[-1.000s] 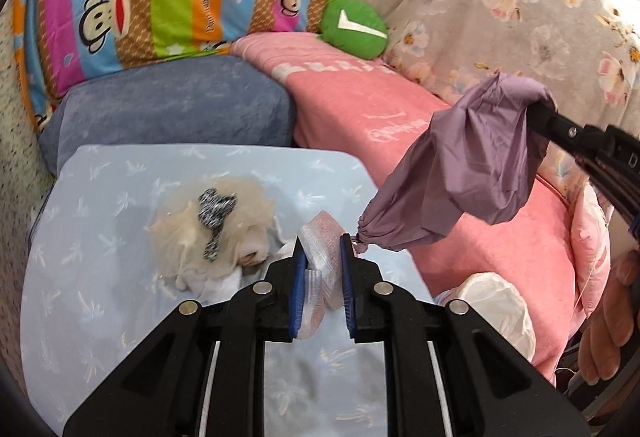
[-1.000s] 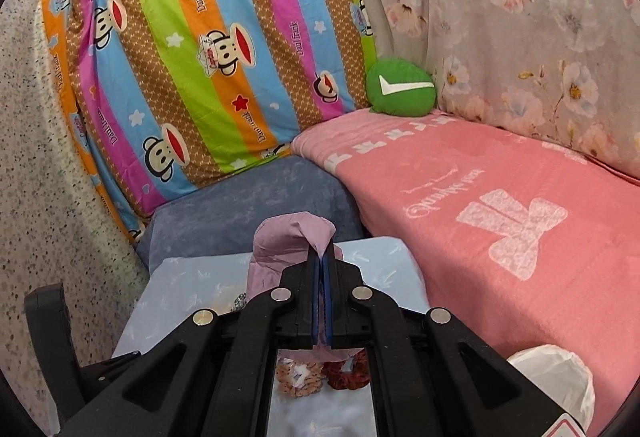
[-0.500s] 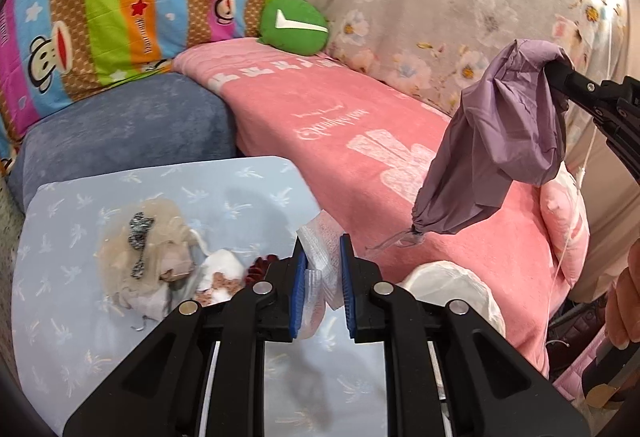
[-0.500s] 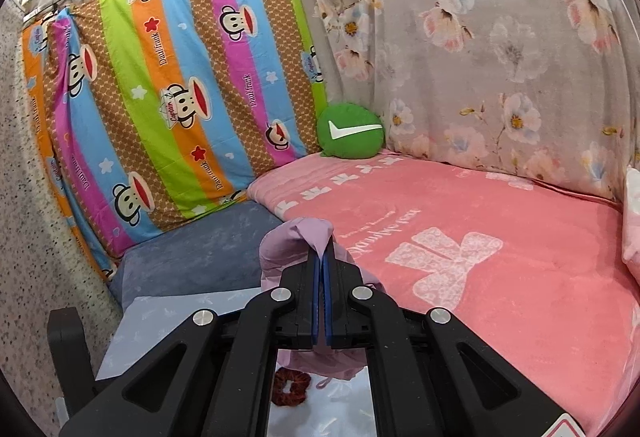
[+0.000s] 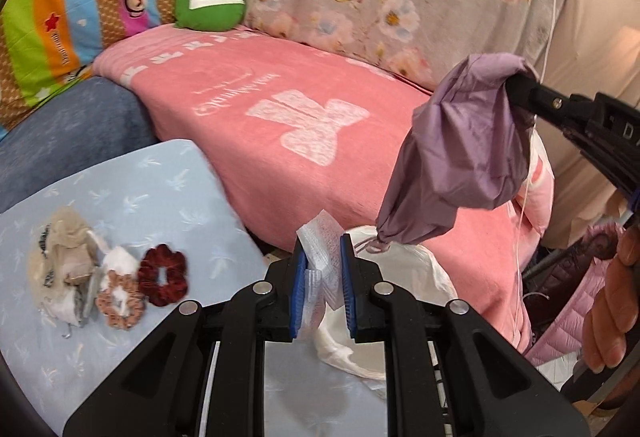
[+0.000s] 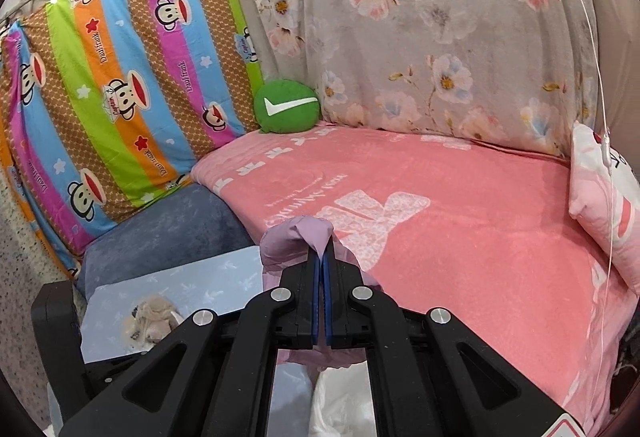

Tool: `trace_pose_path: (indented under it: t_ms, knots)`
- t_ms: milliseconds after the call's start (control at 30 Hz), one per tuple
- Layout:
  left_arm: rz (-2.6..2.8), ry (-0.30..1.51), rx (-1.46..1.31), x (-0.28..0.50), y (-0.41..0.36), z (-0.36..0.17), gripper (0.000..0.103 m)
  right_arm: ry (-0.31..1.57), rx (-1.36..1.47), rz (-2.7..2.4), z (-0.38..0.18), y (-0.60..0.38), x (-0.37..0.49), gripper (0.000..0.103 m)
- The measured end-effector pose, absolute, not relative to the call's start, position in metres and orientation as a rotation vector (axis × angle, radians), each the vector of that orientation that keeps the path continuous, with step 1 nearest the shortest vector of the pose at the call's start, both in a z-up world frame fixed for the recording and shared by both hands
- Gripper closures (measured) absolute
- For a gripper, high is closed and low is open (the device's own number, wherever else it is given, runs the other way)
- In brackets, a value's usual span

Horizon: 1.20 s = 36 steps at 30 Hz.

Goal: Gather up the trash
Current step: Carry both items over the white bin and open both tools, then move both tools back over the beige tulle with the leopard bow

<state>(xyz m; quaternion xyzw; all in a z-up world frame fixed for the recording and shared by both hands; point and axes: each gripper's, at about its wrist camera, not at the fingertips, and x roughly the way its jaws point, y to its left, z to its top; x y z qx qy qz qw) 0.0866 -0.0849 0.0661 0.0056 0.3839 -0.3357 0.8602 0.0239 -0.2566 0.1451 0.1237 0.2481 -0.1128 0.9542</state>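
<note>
My left gripper [image 5: 323, 253] is shut on a crumpled white wrapper [image 5: 322, 257], whose top sticks up between the blue pads. Just beyond and below it lies a white bag-lined bin [image 5: 404, 277]. My right gripper [image 6: 322, 261] is shut on a limp purple bag [image 6: 298, 237]; in the left wrist view that purple bag [image 5: 460, 153] hangs from the right gripper's tips [image 5: 516, 89] above the white bin. A person's hand [image 5: 612, 301] holds the right tool.
A light blue table [image 5: 160, 181] carries a beige fluffy toy [image 5: 64, 257] and scrunchies [image 5: 162, 275]. Behind is a pink-covered sofa [image 5: 300, 109] with a green round cushion [image 5: 210, 3], a blue cushion [image 6: 168, 225], and a pink pillow [image 6: 600, 193].
Both grippers have swung to the right, away from the table's toys toward the white bin and sofa. The wrapper and the purple bag stay gripped.
</note>
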Motion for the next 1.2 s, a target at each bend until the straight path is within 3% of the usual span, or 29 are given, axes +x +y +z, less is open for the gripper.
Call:
trace_pose_path:
  t_ms: [167, 367, 467, 500, 533, 1000, 1200]
  knots:
    - [-0.769, 0.844, 0.048, 0.077, -0.117, 0.046, 0.087, 0.589, 0.308, -0.274, 0.104, -0.286, 0.012, 0.102]
    - [-0.846, 0.916, 0.072, 0.070, -0.149, 0.023, 0.084, 0.649, 0.358, -0.312, 0.075, -0.311, -0.001, 0.094]
    - [-0.831, 0.933, 0.077, 0.066, -0.158, 0.017, 0.061, 0.650, 0.371, -0.330, 0.070, -0.318, -0.008, 0.079]
    - [-0.820, 0.924, 0.075, 0.065, -0.159, 0.018, 0.048, 0.649, 0.371, -0.336, 0.070, -0.320, -0.010, 0.075]
    - [-0.811, 0.916, 0.073, 0.065, -0.159, 0.018, 0.044, 0.647, 0.373, -0.338, 0.069, -0.321, -0.012, 0.074]
    - [-0.718, 0.894, 0.090, 0.069, -0.142, 0.011, 0.044, 0.670, 0.396, -0.311, 0.047, -0.303, -0.020, 0.062]
    - [-0.649, 0.890, 0.045, 0.080, -0.112, 0.009, 0.044, 0.702, 0.390, -0.260, 0.035, -0.279, -0.010, 0.062]
